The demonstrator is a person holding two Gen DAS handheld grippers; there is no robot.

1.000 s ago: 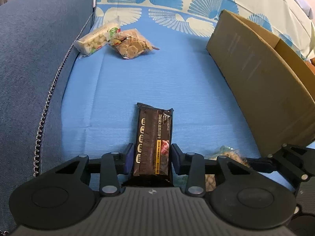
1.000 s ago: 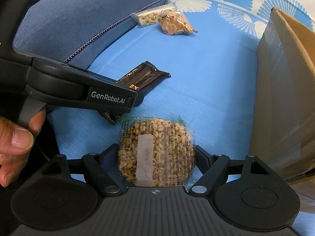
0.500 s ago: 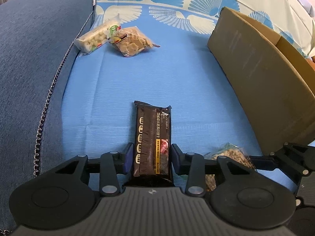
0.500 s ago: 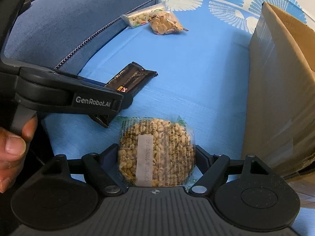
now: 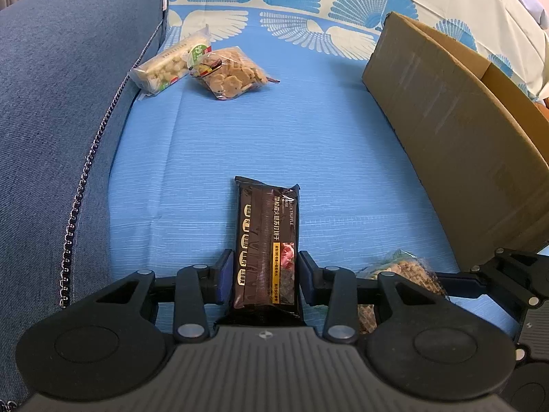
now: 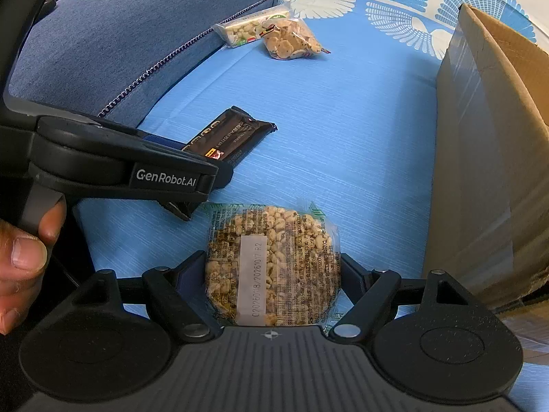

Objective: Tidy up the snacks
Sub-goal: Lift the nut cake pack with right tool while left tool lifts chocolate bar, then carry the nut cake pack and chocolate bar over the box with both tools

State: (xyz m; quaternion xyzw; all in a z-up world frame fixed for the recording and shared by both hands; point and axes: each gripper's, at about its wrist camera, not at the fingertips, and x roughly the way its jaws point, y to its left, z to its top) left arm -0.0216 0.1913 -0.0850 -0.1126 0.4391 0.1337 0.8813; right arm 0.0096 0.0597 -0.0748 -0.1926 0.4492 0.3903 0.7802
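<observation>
Left gripper (image 5: 264,274) jaws clamp the dark bar (image 5: 266,240), right gripper (image 6: 272,274) jaws clamp the round puffed cake (image 6: 271,264); slick wrappers may slip when lifted toward the box (image 6: 497,137).

Dark snack packet (image 5: 266,243) lifted a little off the blue sheet (image 5: 308,130), far packets lower in both views

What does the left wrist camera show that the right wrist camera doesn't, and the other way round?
Only the left wrist view shows the left gripper closed on the dark snack bar head-on. Only the right wrist view shows a hand on the left gripper's handle and the right gripper closed on the round puffed-grain cake, label up. Both show the cardboard box, two clear snack bags farther back, the blue cloth and the sofa arm.
</observation>
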